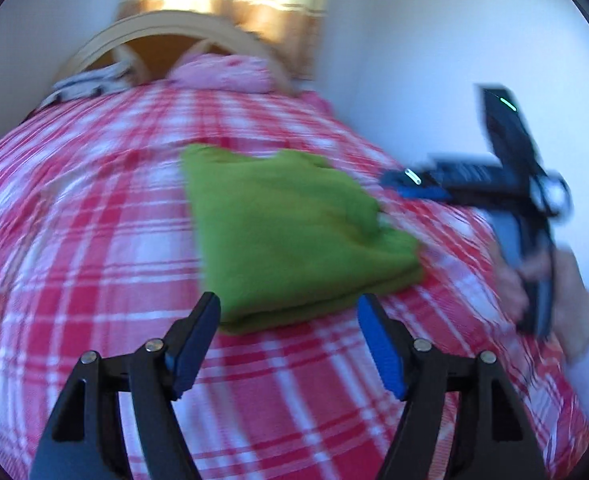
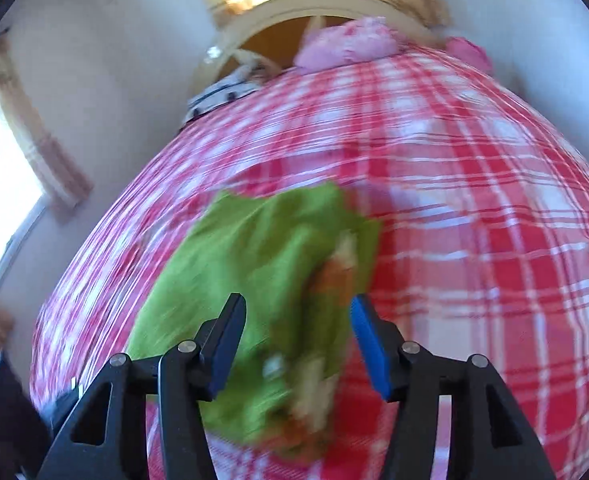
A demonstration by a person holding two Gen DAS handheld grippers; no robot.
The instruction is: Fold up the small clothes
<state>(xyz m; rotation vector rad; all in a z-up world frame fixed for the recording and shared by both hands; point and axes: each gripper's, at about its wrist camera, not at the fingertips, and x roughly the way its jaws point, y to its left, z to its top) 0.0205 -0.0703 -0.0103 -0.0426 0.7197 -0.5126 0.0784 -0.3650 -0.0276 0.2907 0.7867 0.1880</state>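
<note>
A green garment (image 1: 286, 220) lies folded on the red and white checked bedspread (image 1: 94, 220). My left gripper (image 1: 288, 314) is open just short of its near edge, its blue pads (image 1: 198, 340) clear of the cloth. In the right wrist view the same green garment (image 2: 254, 280) is blurred and shows an orange and cream print on one side. My right gripper (image 2: 296, 318) hangs over it, open, with cloth showing between the spread pads (image 2: 368, 344) but not pinched. The left wrist view shows the right gripper (image 1: 402, 182) beside the garment's right side, held by a hand (image 1: 534, 276).
A pink pillow (image 1: 222, 72) and a dark and white striped cloth (image 1: 90, 82) lie at the curved wooden headboard (image 1: 162, 26). A white wall (image 1: 434, 60) runs along the bed's right side. A bright curtained window (image 2: 2, 184) is on the left.
</note>
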